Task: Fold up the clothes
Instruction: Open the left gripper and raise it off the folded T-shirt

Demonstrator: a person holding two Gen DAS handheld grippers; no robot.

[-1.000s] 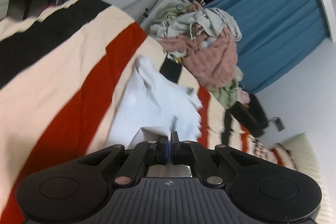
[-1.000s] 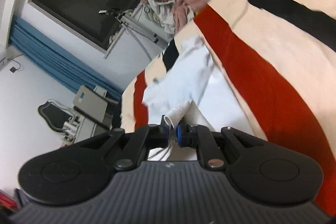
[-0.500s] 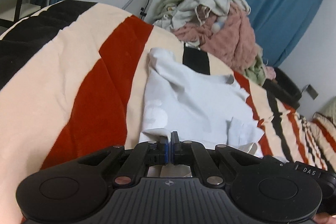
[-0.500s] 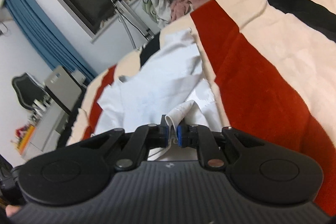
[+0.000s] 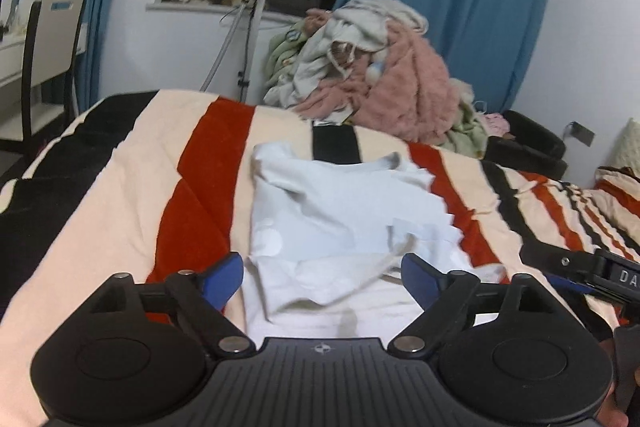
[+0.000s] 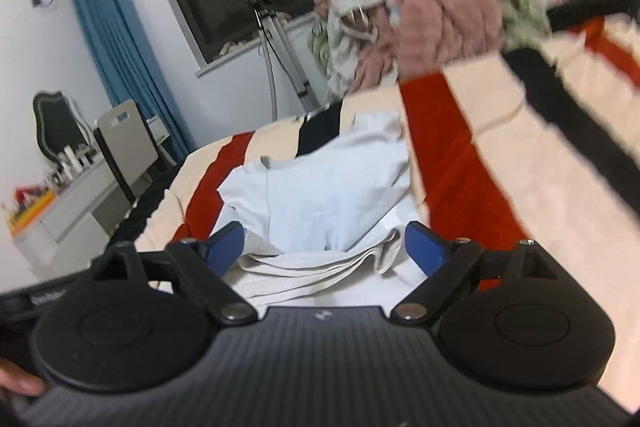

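A pale white garment (image 5: 340, 211) lies crumpled on the striped blanket (image 5: 120, 195), its near hem just below both grippers. My left gripper (image 5: 322, 273) hangs over that hem, its jaws opening wide; the cloth lies between the blue pads without being pinched. In the right wrist view the same garment (image 6: 332, 187) spreads ahead. My right gripper (image 6: 324, 247) is likewise opening, with the folded hem (image 6: 320, 263) lying loose between its pads. The right gripper's body (image 5: 592, 267) shows at the right edge of the left wrist view.
A heap of pink, grey and green clothes (image 5: 372, 67) sits at the bed's far end, in front of blue curtains (image 5: 460, 7). A tripod (image 5: 248, 27) stands by the dark window. A chair (image 5: 48, 39) and a desk are off the bed's left side.
Both grippers went from shut on the garment's hem to wide open, letting the cloth drop onto the bed. Both views rolled level and sank toward the blanket.
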